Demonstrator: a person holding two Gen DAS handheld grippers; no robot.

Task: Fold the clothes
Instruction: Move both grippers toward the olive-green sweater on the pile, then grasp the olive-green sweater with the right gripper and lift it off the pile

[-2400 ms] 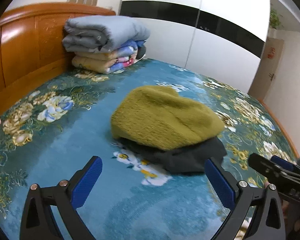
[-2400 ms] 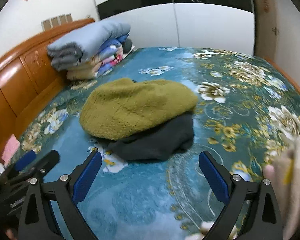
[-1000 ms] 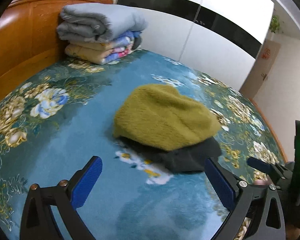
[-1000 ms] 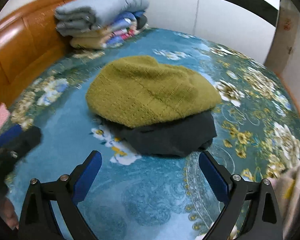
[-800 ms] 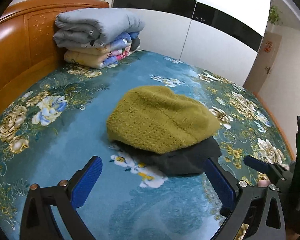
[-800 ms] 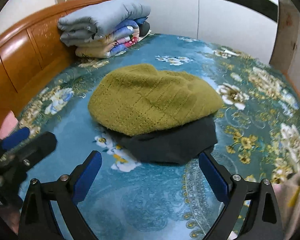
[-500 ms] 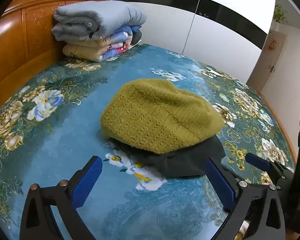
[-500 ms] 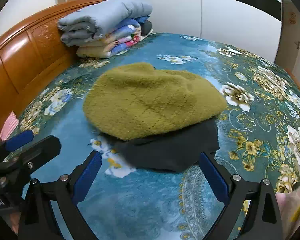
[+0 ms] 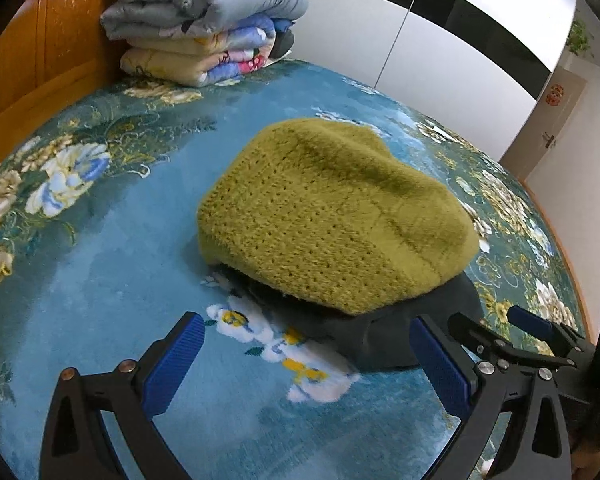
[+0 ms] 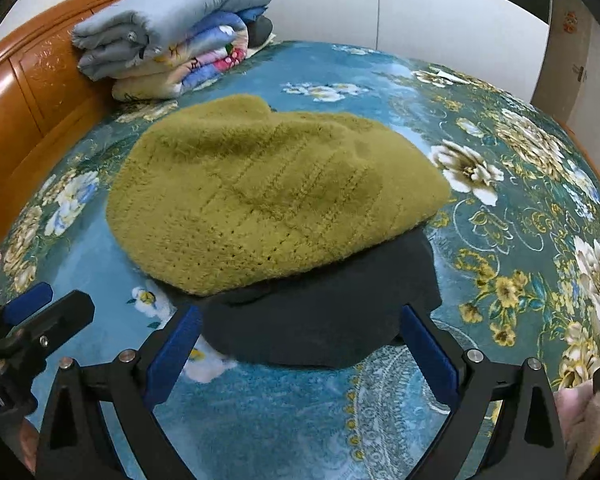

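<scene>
Olive knitted sweater (image 10: 268,196) lies bundled atop a dark garment (image 10: 324,320) on the bed (image 9: 100,280) (stacked compactly); left gripper (image 9: 312,360) and right gripper (image 10: 300,344) hover wide, empty, facing the pile's near edge.

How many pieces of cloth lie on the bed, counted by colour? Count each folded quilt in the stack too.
Olive green knit: 1
Dark grey garment: 1
Grey quilt: 1
Flowered quilts: cannot tell how many
Total: at least 4
</scene>
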